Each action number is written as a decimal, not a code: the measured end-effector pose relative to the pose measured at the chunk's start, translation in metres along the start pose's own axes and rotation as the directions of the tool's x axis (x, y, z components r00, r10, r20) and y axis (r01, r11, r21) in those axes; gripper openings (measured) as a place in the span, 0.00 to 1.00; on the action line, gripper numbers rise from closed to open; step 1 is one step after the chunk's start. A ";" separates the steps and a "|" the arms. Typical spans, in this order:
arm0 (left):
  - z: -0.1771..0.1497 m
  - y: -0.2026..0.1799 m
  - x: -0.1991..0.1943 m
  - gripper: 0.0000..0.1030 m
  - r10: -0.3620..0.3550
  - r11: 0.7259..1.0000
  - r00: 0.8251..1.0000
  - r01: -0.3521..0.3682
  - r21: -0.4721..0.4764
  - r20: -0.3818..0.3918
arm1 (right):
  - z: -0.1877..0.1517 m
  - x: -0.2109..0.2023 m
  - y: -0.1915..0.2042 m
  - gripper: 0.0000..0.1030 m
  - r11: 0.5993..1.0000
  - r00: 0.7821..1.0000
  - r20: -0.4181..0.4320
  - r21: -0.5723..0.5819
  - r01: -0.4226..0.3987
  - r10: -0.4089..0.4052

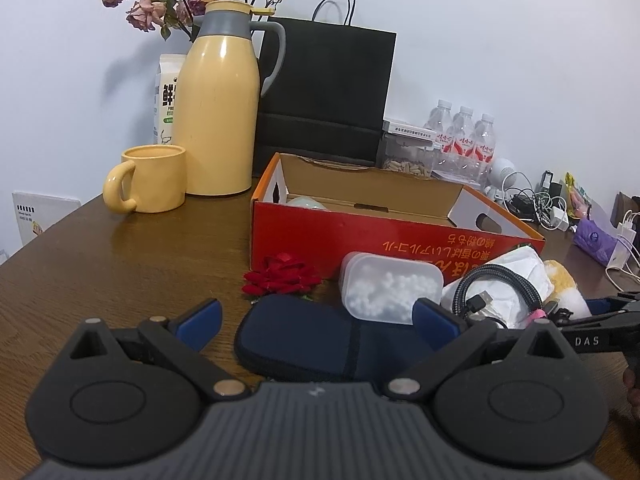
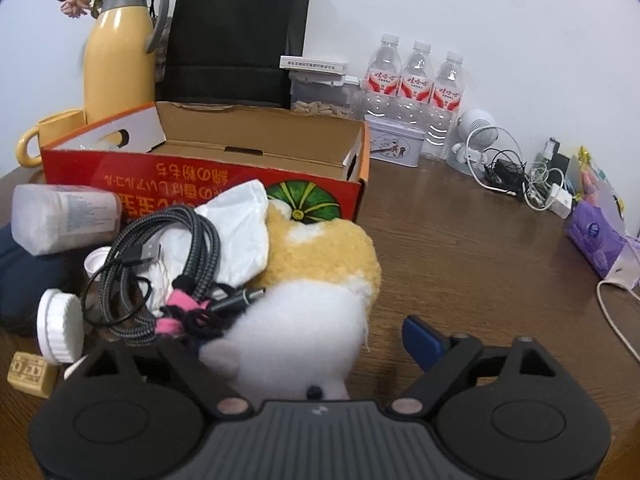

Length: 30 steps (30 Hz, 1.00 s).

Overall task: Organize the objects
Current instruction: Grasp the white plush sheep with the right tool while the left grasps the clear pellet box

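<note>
The right gripper (image 2: 308, 344) stands wide around the white end of a yellow-and-white plush toy (image 2: 316, 264); its right pad is clear of the plush, while the left one is hidden behind it, so a grip cannot be confirmed. The left gripper (image 1: 316, 318) hangs open and empty over a navy zip pouch (image 1: 320, 344). Both work above a dark brown wooden table (image 2: 460, 248) set against a plain white wall. Beside the plush lie a coiled braided cable (image 2: 160, 248), white tissue and a frosted tub of white beads (image 1: 390, 286). Behind them an open red carton (image 1: 400, 236) holds one pale round object, barely visible. At the wall stand one yellow flask (image 1: 220, 104), one yellow mug (image 1: 154, 178), one black paper bag (image 1: 324, 92) and three water bottles (image 2: 416, 80).
</note>
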State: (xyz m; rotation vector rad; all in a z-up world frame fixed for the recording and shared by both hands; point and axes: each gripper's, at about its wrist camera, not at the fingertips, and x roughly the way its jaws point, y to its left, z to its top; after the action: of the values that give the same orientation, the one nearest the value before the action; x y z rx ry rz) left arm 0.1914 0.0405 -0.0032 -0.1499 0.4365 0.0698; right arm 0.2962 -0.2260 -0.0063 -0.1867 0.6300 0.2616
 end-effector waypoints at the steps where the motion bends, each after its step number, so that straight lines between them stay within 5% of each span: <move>1: 0.000 0.000 0.001 1.00 0.001 1.000 1.000 -0.001 0.000 -0.001 | 0.000 -0.001 -0.001 0.66 1.000 1.000 0.003 0.010 -0.010 0.010; 2: 0.000 0.000 0.001 1.00 0.001 1.000 1.000 -0.001 0.000 -0.002 | -0.001 -0.002 -0.003 0.55 1.000 1.000 0.006 0.019 -0.019 0.018; 5: -0.001 -0.001 0.002 1.00 0.002 1.000 1.000 -0.002 0.000 -0.004 | -0.002 -0.004 -0.004 0.51 0.999 1.000 0.017 0.032 -0.005 0.004; 19: -0.001 0.000 0.002 1.00 0.004 1.000 1.000 -0.004 0.001 -0.005 | -0.010 -0.037 -0.004 0.49 0.993 0.970 0.218 0.054 0.102 -0.111; 30: 0.005 -0.008 0.001 1.00 0.009 1.000 1.000 -0.009 0.014 0.009 | -0.008 -0.057 -0.010 0.48 0.993 0.935 0.340 0.101 0.065 -0.096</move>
State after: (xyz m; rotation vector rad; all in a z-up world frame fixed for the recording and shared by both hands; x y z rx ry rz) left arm 0.1957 0.0333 0.0018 -0.1341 0.4288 0.0767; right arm 0.2505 -0.2484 0.0230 -0.0775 0.2833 0.1803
